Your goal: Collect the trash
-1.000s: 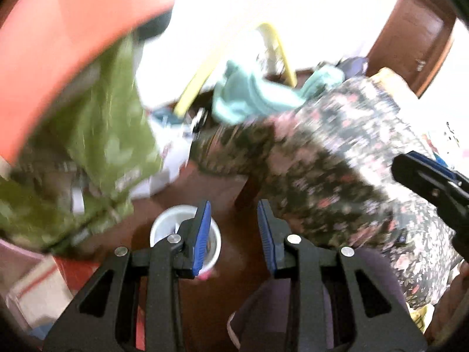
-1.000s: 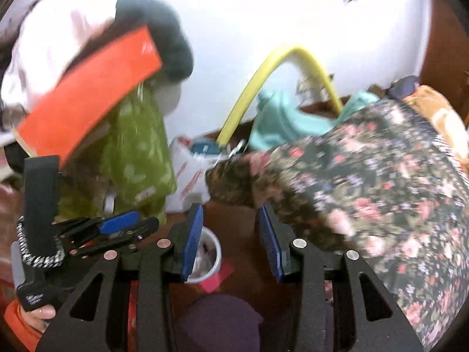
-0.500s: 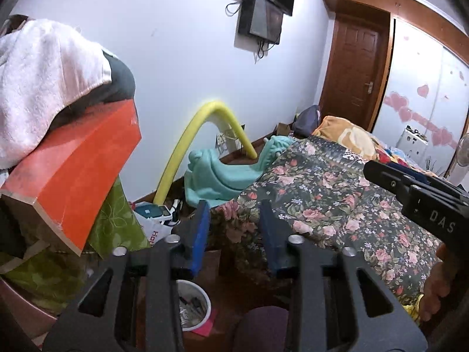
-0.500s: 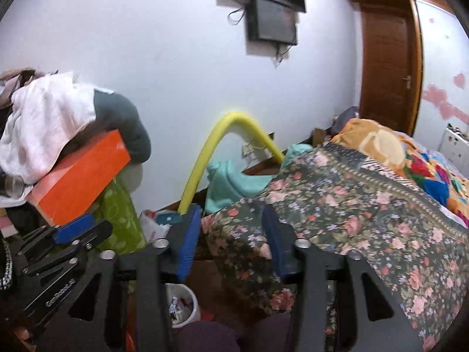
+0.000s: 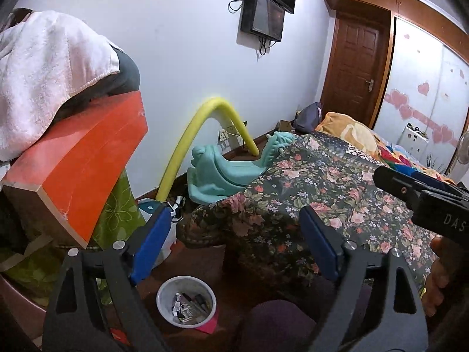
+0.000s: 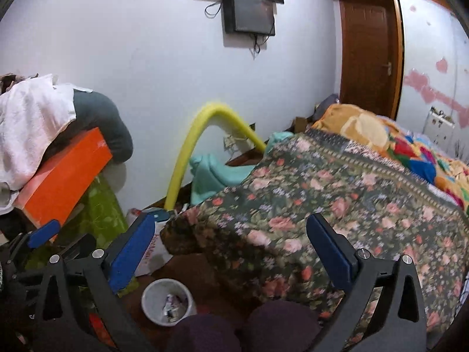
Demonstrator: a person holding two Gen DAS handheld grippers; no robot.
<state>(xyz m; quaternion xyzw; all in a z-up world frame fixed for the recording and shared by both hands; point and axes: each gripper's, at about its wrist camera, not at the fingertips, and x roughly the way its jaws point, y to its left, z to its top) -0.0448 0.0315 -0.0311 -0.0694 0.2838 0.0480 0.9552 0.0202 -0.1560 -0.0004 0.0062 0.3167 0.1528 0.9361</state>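
Note:
A small white bin (image 5: 186, 300) with scraps of trash inside stands on the dark floor below both grippers; it also shows in the right wrist view (image 6: 168, 301). My left gripper (image 5: 234, 240) is wide open and empty, raised well above the bin. My right gripper (image 6: 231, 249) is wide open and empty, also held high. The right gripper's black body (image 5: 425, 199) shows at the right of the left wrist view. The left gripper (image 6: 44, 234) shows at the left of the right wrist view.
A bed with a dark floral cover (image 5: 337, 205) fills the right. An orange box (image 5: 79, 170) under a white towel (image 5: 44, 73) sits on clutter at the left. A yellow foam tube (image 5: 205, 123) and a teal plastic seat (image 5: 222, 170) stand by the wall.
Both grippers rose and tilted up from close over the bin, so the room and wall came into view. Both sets of jaws have opened wide since half a second ago.

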